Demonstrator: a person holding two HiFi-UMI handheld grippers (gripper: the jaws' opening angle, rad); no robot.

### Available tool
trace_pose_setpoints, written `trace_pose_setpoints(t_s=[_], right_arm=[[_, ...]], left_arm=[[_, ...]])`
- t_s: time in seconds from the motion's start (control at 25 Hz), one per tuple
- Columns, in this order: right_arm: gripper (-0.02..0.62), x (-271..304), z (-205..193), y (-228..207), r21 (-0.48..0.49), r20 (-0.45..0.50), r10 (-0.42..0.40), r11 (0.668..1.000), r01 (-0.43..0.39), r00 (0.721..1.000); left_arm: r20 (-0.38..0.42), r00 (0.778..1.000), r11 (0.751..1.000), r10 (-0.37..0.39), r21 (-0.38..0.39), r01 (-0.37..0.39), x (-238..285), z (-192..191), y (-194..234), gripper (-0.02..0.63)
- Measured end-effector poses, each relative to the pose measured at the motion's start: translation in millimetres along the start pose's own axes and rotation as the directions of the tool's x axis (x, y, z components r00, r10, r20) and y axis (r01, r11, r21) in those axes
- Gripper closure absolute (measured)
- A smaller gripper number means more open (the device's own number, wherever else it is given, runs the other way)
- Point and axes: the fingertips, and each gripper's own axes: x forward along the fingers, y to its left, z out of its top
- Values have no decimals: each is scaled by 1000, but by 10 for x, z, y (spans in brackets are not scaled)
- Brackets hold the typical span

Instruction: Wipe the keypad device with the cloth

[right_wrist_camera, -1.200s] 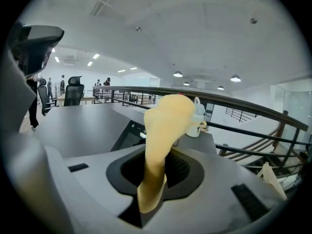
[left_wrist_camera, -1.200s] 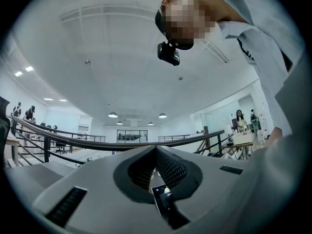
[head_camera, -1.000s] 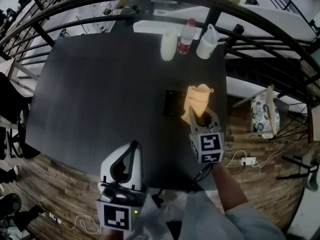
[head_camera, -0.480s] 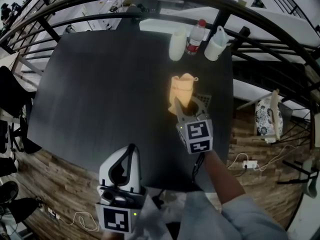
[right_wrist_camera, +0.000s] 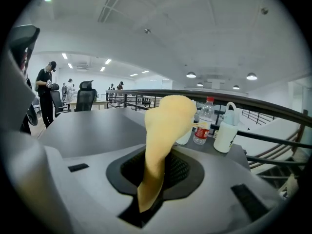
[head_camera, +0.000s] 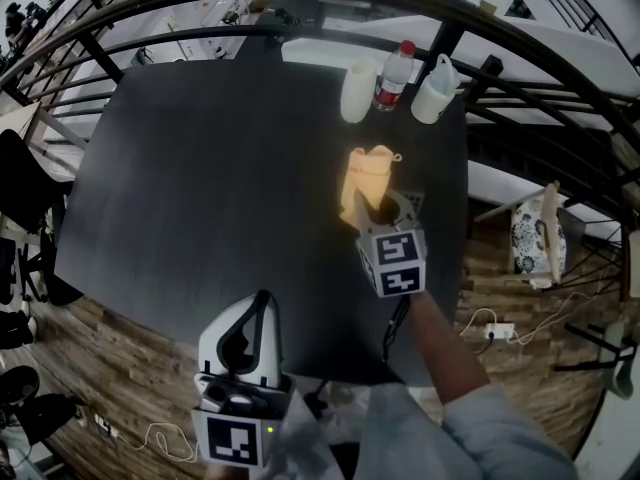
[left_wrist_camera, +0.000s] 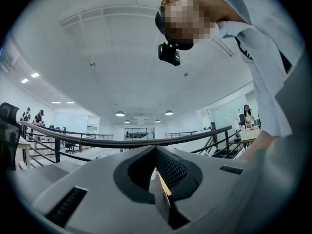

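Note:
My right gripper [head_camera: 375, 208] is shut on a yellow cloth [head_camera: 365, 176] over the right part of the black table [head_camera: 200, 168]. The cloth stands up out of the jaws in the right gripper view [right_wrist_camera: 163, 130]. Only a grey corner of the keypad device [head_camera: 410, 200] shows, just right of the cloth; the cloth and gripper hide the rest of it. My left gripper [head_camera: 263, 298] is shut on nothing above the table's near edge. In the left gripper view it [left_wrist_camera: 157, 179] points up towards the ceiling.
At the table's far edge stand a white cup [head_camera: 355, 90], a red-capped bottle [head_camera: 392, 76] and a white jug [head_camera: 434, 90]. Black railings run behind the table. To the right, beyond the table's edge, a chair [head_camera: 530, 233] stands on the wooden floor.
My right gripper has carried the cloth leftwards across the keypad device, which lay left of the cloth a second ago and now peeks out on its right. The left gripper has stayed put.

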Motion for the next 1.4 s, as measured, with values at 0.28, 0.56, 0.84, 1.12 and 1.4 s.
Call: trace_pose_setpoints(t_s=[0.28,0.56,0.84,1.12,1.4], right_arm=[[525,-167,-119,-245,30,-24,-48,998,49,999],[525,-346,-290,-517,47,-43,-95,994,97,995],[525,-511,-431,-739,54,-63,-134,989,137,989],[525,-681,-567,-1001,77,-80,-185,979,191,979],[525,-690,-699,-1064,107,-110,-183,975,194,977]], left_arm=[[5,999,999,-40,1,40,61,7,-135,594],[8,998,998,-68,-4,68,142,15,-270,594],[8,995,995,-100,-7,100,211,17,-417,594],[9,992,992,-127,-12,127,258,16,-570,594],[7,991,991,-134,-8,134,278,13,-618,594]])
